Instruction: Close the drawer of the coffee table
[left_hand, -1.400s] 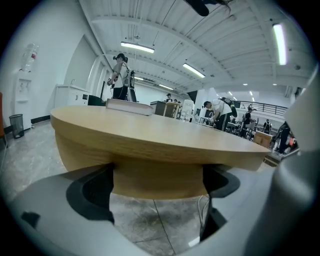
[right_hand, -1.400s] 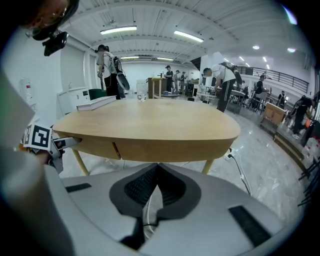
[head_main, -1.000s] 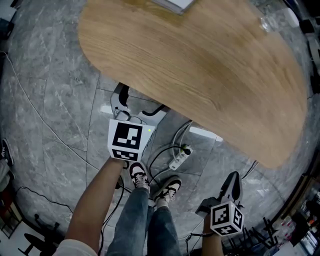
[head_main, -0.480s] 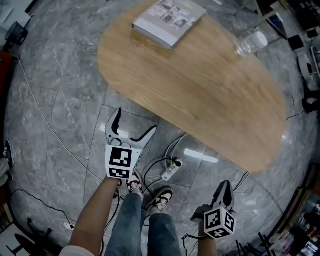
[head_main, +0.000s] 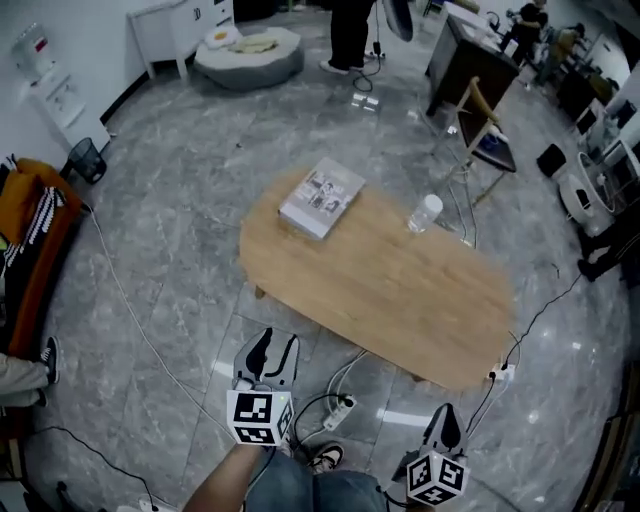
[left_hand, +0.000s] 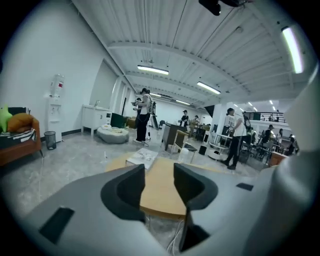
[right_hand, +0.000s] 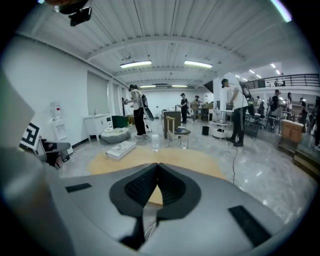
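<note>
Over by the left wall an orange sofa (head_main: 25, 235) and a dark waste bin (head_main: 88, 158) sit well apart from the work. The person stands on the near side of the coffee table (head_main: 400, 300), with both tools held clear of it. The left gripper (head_main: 276, 345) points across the tabletop, its jaws partly apart with only air between them. They have just been closing, which I take for a hand relaxing rather than a grab. A book (head_main: 321, 200) lies at the table's left end, and further right a clear bottle (head_main: 425, 213) stands upright near the far edge. The drawer I cannot see from any angle (the oval top covers whatever sits beneath it). Nothing juts past the rim, so I judge it either pushed in or on a hidden side. The right gripper (head_main: 446, 415) hangs near the table's right end, jaws pressed together on nothing, probably just idle.
</note>
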